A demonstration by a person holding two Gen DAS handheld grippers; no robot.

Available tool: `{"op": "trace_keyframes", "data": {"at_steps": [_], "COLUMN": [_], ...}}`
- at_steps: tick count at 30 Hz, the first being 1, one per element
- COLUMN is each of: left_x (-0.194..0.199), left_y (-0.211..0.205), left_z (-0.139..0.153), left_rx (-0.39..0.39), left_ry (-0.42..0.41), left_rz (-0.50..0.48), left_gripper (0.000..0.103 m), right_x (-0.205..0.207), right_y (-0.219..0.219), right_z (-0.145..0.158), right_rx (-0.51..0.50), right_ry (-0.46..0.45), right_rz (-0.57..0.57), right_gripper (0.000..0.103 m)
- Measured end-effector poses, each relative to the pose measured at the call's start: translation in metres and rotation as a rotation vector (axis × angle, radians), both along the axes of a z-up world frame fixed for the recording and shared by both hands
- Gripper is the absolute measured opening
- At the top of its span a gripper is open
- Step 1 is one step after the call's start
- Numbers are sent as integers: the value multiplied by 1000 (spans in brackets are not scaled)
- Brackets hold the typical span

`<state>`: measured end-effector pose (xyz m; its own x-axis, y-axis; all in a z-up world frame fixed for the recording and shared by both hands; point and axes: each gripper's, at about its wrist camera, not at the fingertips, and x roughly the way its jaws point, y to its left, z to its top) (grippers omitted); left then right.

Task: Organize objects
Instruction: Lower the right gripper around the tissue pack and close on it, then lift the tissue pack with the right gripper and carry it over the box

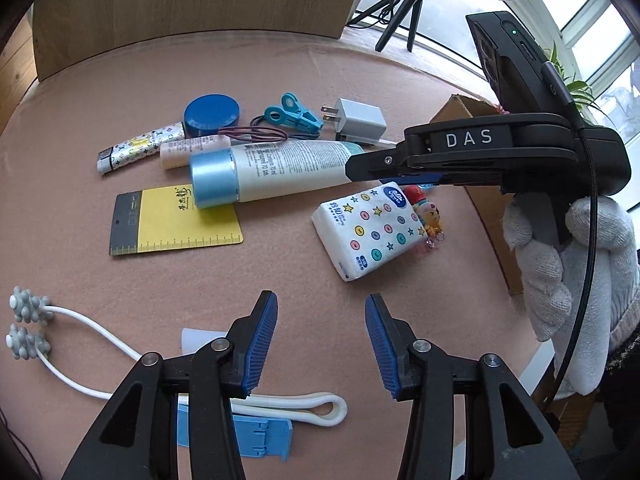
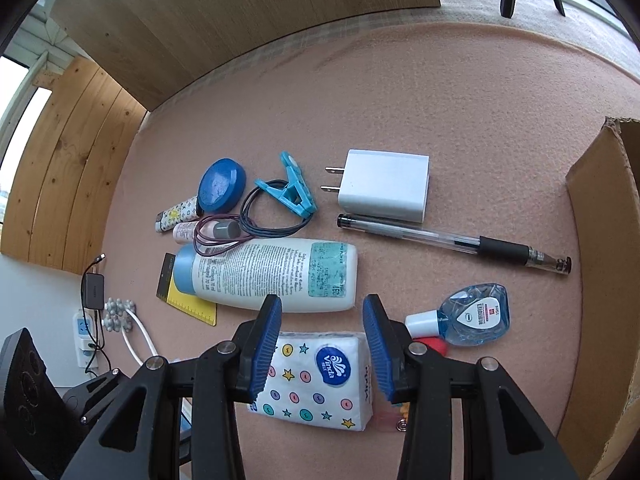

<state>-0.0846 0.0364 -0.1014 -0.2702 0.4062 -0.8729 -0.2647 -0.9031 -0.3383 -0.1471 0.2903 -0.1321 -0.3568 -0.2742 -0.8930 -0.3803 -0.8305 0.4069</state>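
Small objects lie on a pink mat. My right gripper [image 2: 322, 344] is open and empty, above a tissue pack [image 2: 316, 380] printed with stars; a white lotion bottle [image 2: 272, 276] lies just beyond it. The right gripper also shows from the side in the left wrist view [image 1: 352, 168], over the bottle [image 1: 280, 168] and the tissue pack [image 1: 368, 228]. My left gripper [image 1: 322, 344] is open and empty over bare mat, nearer than the tissue pack. A white charger [image 2: 384, 190], a pen [image 2: 452, 242] and an eye-drop bottle [image 2: 468, 316] lie to the right.
A cardboard box [image 2: 604, 280] stands at the right edge. A blue tin [image 2: 222, 190], teal clip [image 2: 296, 192], hair ties [image 2: 224, 236] and yellow ruler card [image 1: 176, 220] lie left. A white massage roller [image 1: 80, 336] and blue holder [image 1: 256, 436] lie near my left gripper.
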Motion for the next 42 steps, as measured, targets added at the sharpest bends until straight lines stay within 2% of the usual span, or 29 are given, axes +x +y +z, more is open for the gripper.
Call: {"op": "trace_keyframes", "data": {"at_steps": [4,6,10,14,20,22,24,25,27,32,34,38,40,41,42], "left_x": [11,18,13,7,3,4,8,11,14,20,20,19,20,20,21], "left_y": [17,27,38,26,8,4,1,2,5,14,18,14,15,16,18], "left_z": [-2,-5,-13,-14,-12,-12,-13,-14,-15,-22,-26,-29,-30,-30,-30], "left_rx": [72,95,36,16,-25,-16,-17,-21,-36,-46,-48,10,32,33,28], "left_ry": [-40,-54,-35,-23,10,8,8,7,16,17,15,-9,-21,-21,-14], "left_rz": [-49,-82,-82,-48,-16,-15,-13,-8,-2,13,16,48,46,45,47], "left_gripper": [48,48,48,48,48,49,50,55,63,72,72,69,61,59,59], "right_x": [9,13,21,34,52,56,59,60,62,62,61,59,58,58,59], "right_y": [-5,-8,-13,-20,-37,-43,-44,-44,-43,-54,-59,-67,-70,-71,-71], "right_z": [0,-1,-7,-7,-12,-9,-1,2,8,10,8,1,-2,-2,-3], "right_rx": [-55,-55,-68,-77,-172,-154,-104,-90,-78,-24,-20,-45,-64,-77,-84], "right_ry": [3,-4,-37,-44,-68,-60,-28,-6,37,55,54,44,39,42,40], "right_rz": [21,34,43,66,114,140,142,140,123,129,146,169,181,182,183], "right_gripper": [36,27,23,22,22,22,25,29,46,47,47,46,39,33,31]}}
